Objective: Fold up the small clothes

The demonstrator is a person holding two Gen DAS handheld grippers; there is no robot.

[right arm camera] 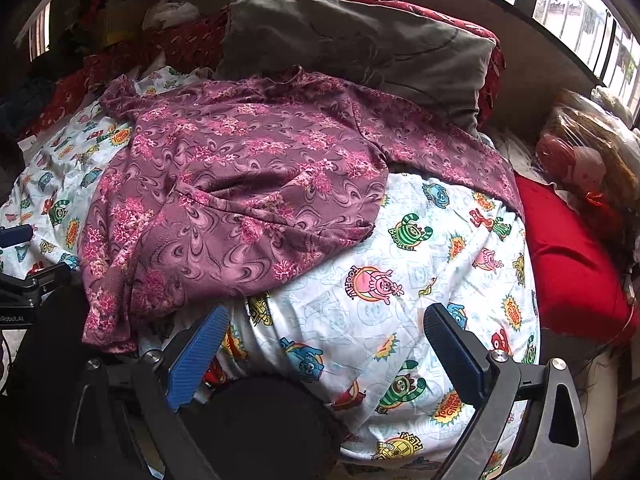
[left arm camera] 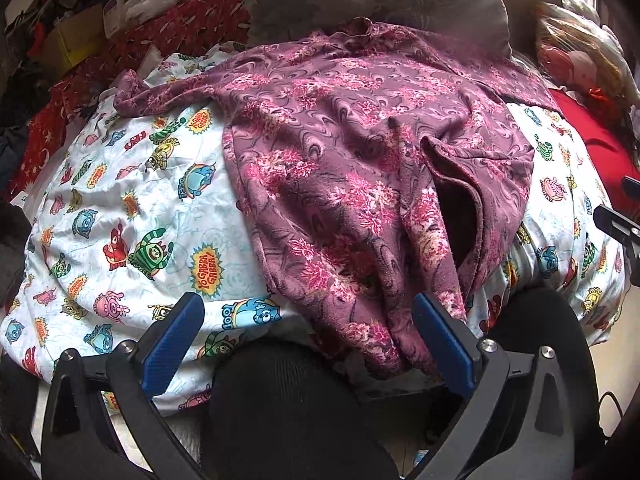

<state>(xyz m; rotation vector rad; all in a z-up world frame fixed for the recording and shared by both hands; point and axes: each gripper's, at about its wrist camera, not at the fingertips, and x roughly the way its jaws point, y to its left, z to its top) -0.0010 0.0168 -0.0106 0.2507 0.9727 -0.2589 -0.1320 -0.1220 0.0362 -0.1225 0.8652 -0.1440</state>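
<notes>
Currently both tools released, holding nothing: left gripper [left arm camera: 308,336] jaws spread wide at the near hem of the crumpled maroon floral-print garment [left arm camera: 360,168], right gripper [right arm camera: 324,344] jaws spread over bare white cartoon-print bedsheet [right arm camera: 440,288]. Garment lies unfolded across the sheet, top edge touching the grey pillow [right arm camera: 360,48]. Red cushion [right arm camera: 572,264] at sheet's right edge.

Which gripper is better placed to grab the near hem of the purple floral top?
Left, probably. The left gripper has open jaws straddling the purple floral top at its hem. The right gripper, also open, faces bare cartoon sheet.
</notes>
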